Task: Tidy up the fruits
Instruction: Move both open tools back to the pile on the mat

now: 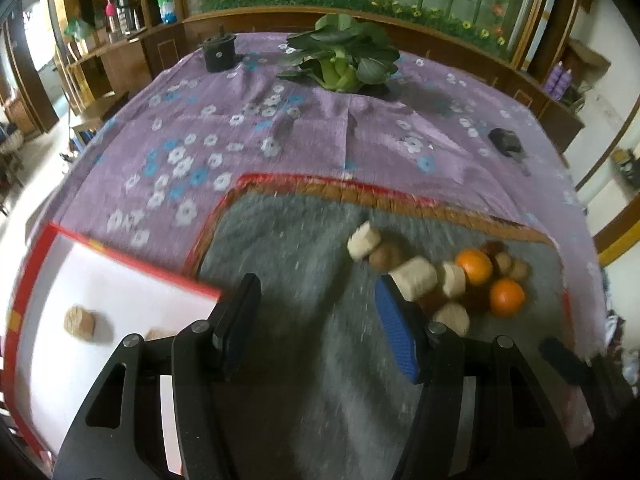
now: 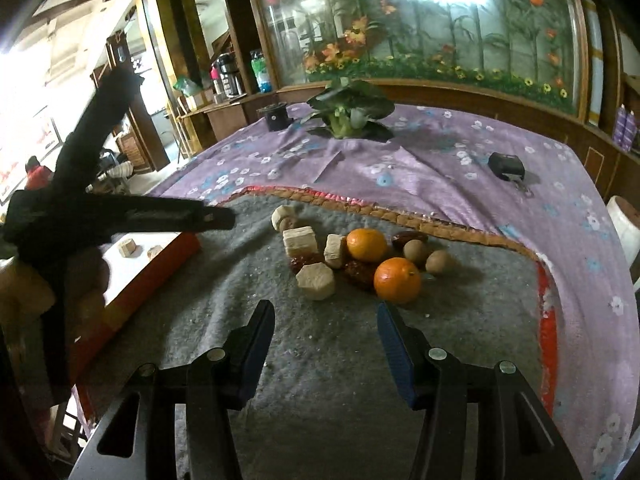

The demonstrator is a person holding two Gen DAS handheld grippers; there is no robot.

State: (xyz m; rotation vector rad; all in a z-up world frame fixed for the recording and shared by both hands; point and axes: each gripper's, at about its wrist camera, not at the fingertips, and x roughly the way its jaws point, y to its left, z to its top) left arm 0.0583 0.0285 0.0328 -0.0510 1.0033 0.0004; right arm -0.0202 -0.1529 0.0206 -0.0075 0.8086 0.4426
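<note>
A pile of fruit lies on the grey mat (image 2: 328, 344): two oranges (image 2: 367, 244) (image 2: 397, 280), several pale cut chunks (image 2: 316, 280), red dates (image 2: 360, 272) and brown round fruits (image 2: 438, 262). My right gripper (image 2: 325, 308) is open and empty, just short of the pile. My left gripper (image 1: 316, 284) is open and empty too, with the pile (image 1: 474, 266) off its right finger and the red-rimmed white tray (image 1: 132, 264) to its left. Two pale chunks (image 1: 80, 322) lie in the tray. In the right wrist view a hand (image 2: 24, 288) holds the left tool above the tray (image 2: 160, 264).
A purple flowered cloth (image 1: 240, 128) covers the table under the mat. At the far side stand a leafy green vegetable (image 1: 344, 60) and a black round object (image 1: 218, 52). A small black pouch with keys (image 2: 506, 166) lies at the right, a white roll (image 2: 624, 228) at the table's edge.
</note>
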